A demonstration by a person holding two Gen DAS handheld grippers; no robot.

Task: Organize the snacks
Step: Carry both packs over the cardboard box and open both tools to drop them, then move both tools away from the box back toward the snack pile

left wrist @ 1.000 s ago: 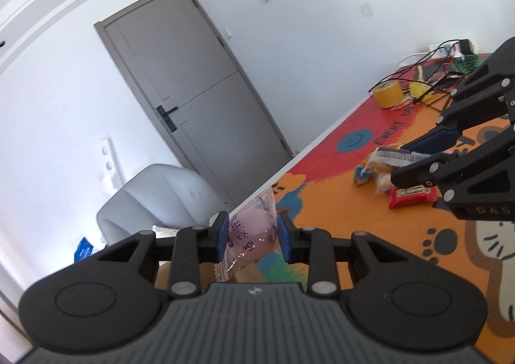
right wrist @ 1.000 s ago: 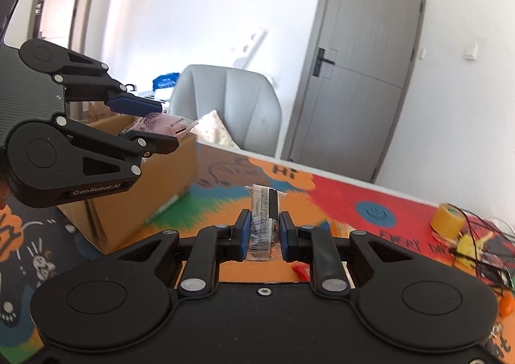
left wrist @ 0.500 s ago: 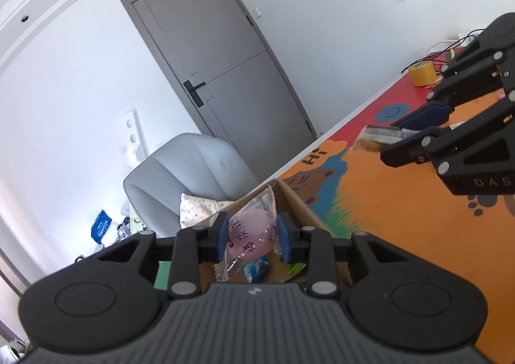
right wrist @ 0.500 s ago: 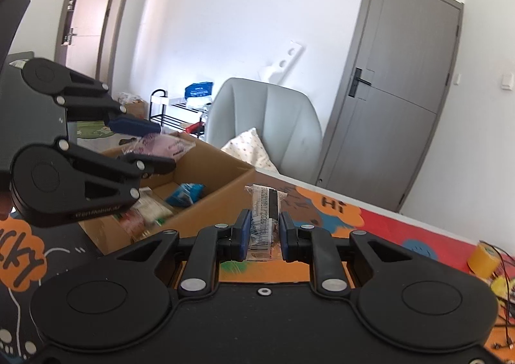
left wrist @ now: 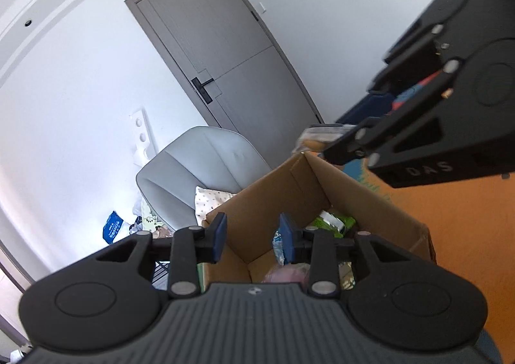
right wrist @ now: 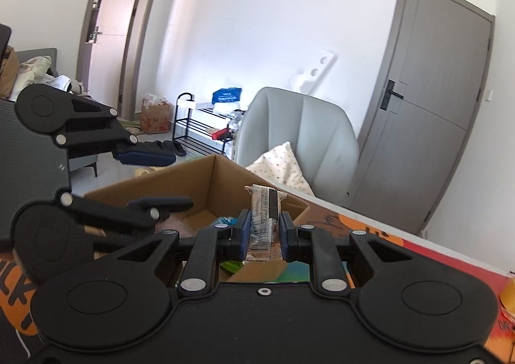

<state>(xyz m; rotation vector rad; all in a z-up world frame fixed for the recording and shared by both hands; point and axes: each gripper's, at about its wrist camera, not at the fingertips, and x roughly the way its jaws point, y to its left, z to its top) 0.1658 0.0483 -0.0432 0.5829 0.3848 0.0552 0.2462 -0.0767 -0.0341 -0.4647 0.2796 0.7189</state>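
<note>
In the left wrist view the left gripper (left wrist: 253, 241) hangs over an open cardboard box (left wrist: 370, 200) with its jaws spread wide and nothing between them; the blue pads (left wrist: 220, 237) stand well apart. Just below and behind the right-hand pad lies a pink snack packet (left wrist: 283, 274) on the box floor, with a pale blue wrapper (left wrist: 277, 246) beside that pad and a green packet (left wrist: 334, 222) farther ahead of the jaws, toward the far box wall. Up and to the right of the jaws the right gripper (left wrist: 341, 135) reaches in above the far box corner, clamped on a clear-wrapped snack (left wrist: 317, 137) that looks blurred. Beyond the box sit a grey armchair (left wrist: 199, 164) and a grey door (left wrist: 231, 64). In the right wrist view the right gripper (right wrist: 263, 233) has its jaws closed on the clear-wrapped snack bar (right wrist: 264, 219), which stands upright between the pads and pokes above them. The cardboard box (right wrist: 193, 183) lies ahead of and below the jaws, and the left gripper (right wrist: 154, 180) hovers over it to the left, its fingers parted. The orange patterned tabletop (right wrist: 370, 232) runs off to the right of the jaws
</note>
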